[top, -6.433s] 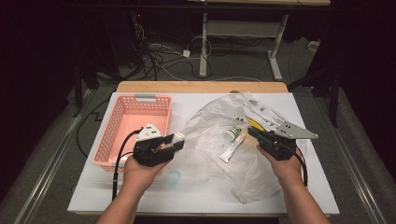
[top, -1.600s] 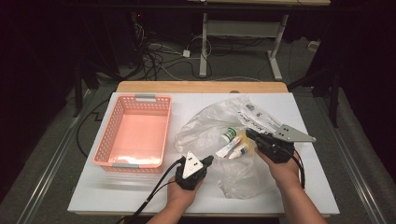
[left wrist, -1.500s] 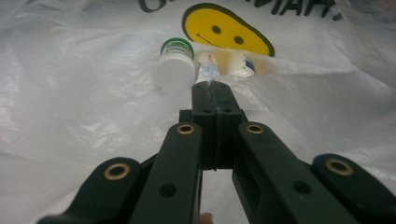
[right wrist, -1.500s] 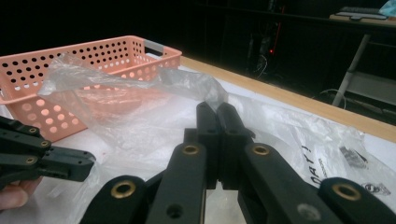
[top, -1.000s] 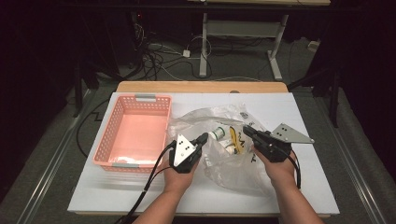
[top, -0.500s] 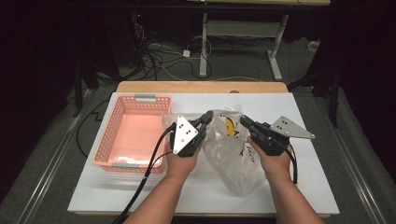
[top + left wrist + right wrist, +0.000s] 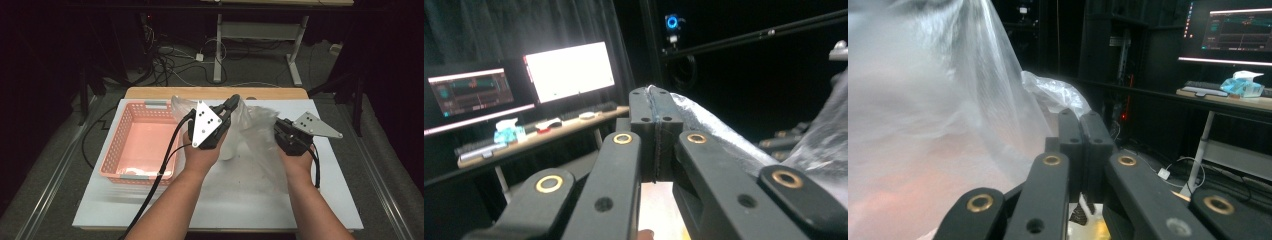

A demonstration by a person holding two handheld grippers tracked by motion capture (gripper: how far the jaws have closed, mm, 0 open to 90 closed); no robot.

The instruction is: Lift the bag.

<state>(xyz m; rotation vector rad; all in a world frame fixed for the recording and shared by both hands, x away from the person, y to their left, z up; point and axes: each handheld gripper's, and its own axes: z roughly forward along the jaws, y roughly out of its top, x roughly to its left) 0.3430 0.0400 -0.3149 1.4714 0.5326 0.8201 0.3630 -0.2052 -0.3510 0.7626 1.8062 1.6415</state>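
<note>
Both hands have come up off the counter since a second ago, the left more than the right, and the clear plastic bag that lay spread flat has been lifted with them and now hangs between the two.

The left hand-held gripper sits just above the middle of the high view, tilted up and toward the far edge, its grey plate facing the camera and its cable trailing down along the forearm. Its jaws are pressed together on a fold of the bag's edge, as the left gripper view shows at the centre of the frame. The right hand-held gripper is lower and to the right of centre, aimed left toward the bag; in the right gripper view its jaws are also closed, pinching the film.

The bag is crinkled, see-through and whitish, stretched from one grip to the other and sagging to the counter at centre right. Something pale shows through it below the left hand; I cannot tell what.

The pink basket stands at left of centre, just beside the left hand. The counter's near half is open, and a bare strip runs along its right edge.
</note>
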